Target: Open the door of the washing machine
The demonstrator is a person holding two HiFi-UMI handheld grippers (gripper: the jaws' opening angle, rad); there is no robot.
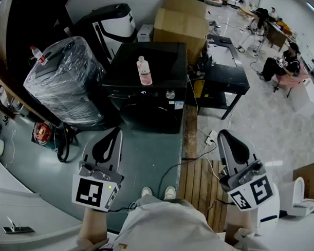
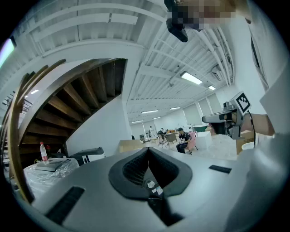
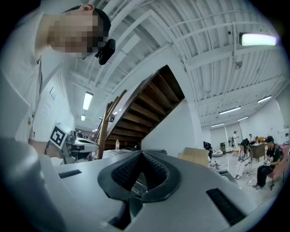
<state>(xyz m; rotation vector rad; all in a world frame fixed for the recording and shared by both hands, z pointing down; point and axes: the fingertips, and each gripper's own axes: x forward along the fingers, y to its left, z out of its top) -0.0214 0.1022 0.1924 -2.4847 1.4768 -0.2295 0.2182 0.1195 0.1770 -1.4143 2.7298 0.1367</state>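
The black washing machine (image 1: 148,86) stands on the floor ahead of me, its round front door (image 1: 149,117) closed. A pink-and-clear bottle (image 1: 143,70) lies on its top. My left gripper (image 1: 114,131) hovers in front of the machine at the lower left, well short of the door, jaws together and nothing in them; its own view shows the same (image 2: 148,149). My right gripper (image 1: 224,132) is held to the right of the machine over the pale floor, shut and empty (image 3: 142,153). Both point roughly level, so neither gripper view shows the door.
A plastic-wrapped appliance (image 1: 63,80) sits left of the washer under the staircase. Cardboard boxes (image 1: 181,23) are stacked behind it and a black table (image 1: 223,73) stands to its right. A wooden pallet (image 1: 198,185) and cables lie by my feet. People sit at the far right (image 1: 282,62).
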